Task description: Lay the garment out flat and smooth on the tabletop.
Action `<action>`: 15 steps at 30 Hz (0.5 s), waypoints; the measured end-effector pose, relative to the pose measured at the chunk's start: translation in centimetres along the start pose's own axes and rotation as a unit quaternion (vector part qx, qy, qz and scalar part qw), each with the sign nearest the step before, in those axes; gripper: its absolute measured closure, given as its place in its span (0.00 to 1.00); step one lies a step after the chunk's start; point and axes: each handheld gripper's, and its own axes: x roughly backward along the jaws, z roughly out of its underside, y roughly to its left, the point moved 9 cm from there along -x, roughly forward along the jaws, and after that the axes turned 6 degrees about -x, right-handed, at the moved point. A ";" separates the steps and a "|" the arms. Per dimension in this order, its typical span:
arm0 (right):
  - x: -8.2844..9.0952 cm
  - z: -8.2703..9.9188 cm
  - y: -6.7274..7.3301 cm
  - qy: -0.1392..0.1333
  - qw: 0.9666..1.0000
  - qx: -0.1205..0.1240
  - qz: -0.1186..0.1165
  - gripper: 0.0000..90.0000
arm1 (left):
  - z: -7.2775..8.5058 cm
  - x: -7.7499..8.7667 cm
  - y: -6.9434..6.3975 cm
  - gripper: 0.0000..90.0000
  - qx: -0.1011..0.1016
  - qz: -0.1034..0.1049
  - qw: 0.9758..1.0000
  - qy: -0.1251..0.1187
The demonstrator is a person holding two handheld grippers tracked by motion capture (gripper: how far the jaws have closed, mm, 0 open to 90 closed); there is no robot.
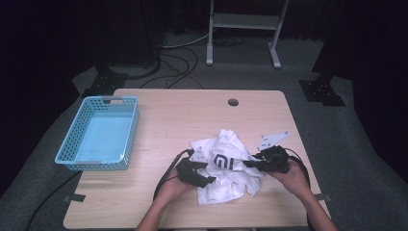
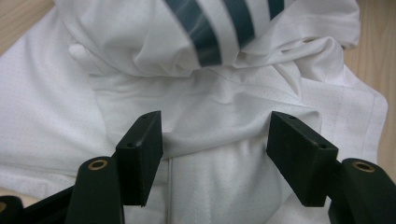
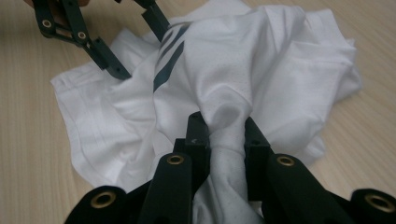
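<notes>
White shirt (image 1: 226,166) with a dark logo lies crumpled on the wooden counter (image 1: 163,115), toward the near right part of it, between the person's two hands. In the high view the left gripper (image 1: 204,178) sits at the shirt's near-left edge and the right gripper (image 1: 250,164) at its right side, each held by a hand that comes in from the bottom.

In the right gripper view, the right gripper (image 3: 226,140) is clamped on a bunched fold of the shirt (image 3: 261,60): a rope of white cloth runs up between the two black jaws, and both pads press against it. From that pinch the fabric rises in a twisted ridge, with dark stripes (image 3: 170,53) showing on a fold to the left. The left gripper (image 3: 135,46) appears at the top left of that view, its jaws apart over the cloth.

In the left gripper view, the left gripper (image 2: 215,140) has its jaws spread, with a raised fold of the shirt (image 2: 210,107) lying between them. The pads do not press on it; a clear gap stands on each side. The dark stripes (image 2: 210,28) sit on a hump of cloth just beyond.

A light blue plastic basket (image 1: 72,144) stands at the counter's left edge, well apart from the shirt. A round hole (image 1: 233,102) marks the counter near its far edge.
</notes>
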 end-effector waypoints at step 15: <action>2.2 6.6 -2.6 0.035 0.998 -0.044 0.013 0.86 | 0.5 0.1 0.2 0.65 0.000 0.013 0.999 0.034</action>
